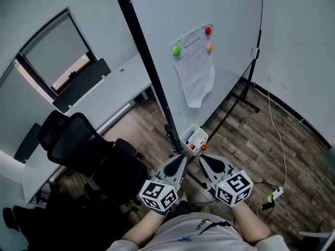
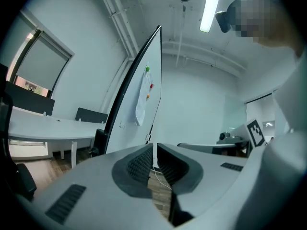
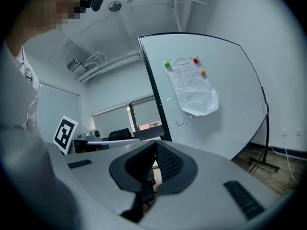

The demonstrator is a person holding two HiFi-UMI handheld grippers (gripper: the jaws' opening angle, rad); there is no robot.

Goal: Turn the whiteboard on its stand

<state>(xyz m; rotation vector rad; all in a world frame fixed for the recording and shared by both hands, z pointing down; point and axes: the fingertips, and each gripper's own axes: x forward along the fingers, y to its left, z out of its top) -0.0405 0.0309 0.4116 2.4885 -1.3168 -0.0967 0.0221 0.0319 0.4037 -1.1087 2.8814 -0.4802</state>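
The whiteboard (image 1: 214, 9) stands upright on its black stand (image 1: 253, 106), its black side rail (image 1: 145, 67) nearest me. A paper sheet (image 1: 196, 69) hangs on it under green, red and orange magnets. A small tray of markers (image 1: 193, 139) sits at its lower edge. My left gripper (image 1: 182, 158) and right gripper (image 1: 202, 158) are side by side just short of that tray, touching nothing. Both are shut with nothing between the jaws. In the left gripper view my left gripper (image 2: 155, 145) points at the board (image 2: 133, 128). My right gripper (image 3: 154, 143) faces the board's front (image 3: 230, 114).
A black office chair (image 1: 78, 145) stands close on the left, before a white desk (image 1: 107, 103) with a dark divider panel (image 1: 81, 85). A white cable (image 1: 280, 140) runs over the wooden floor to a power strip (image 1: 276, 194) at the right.
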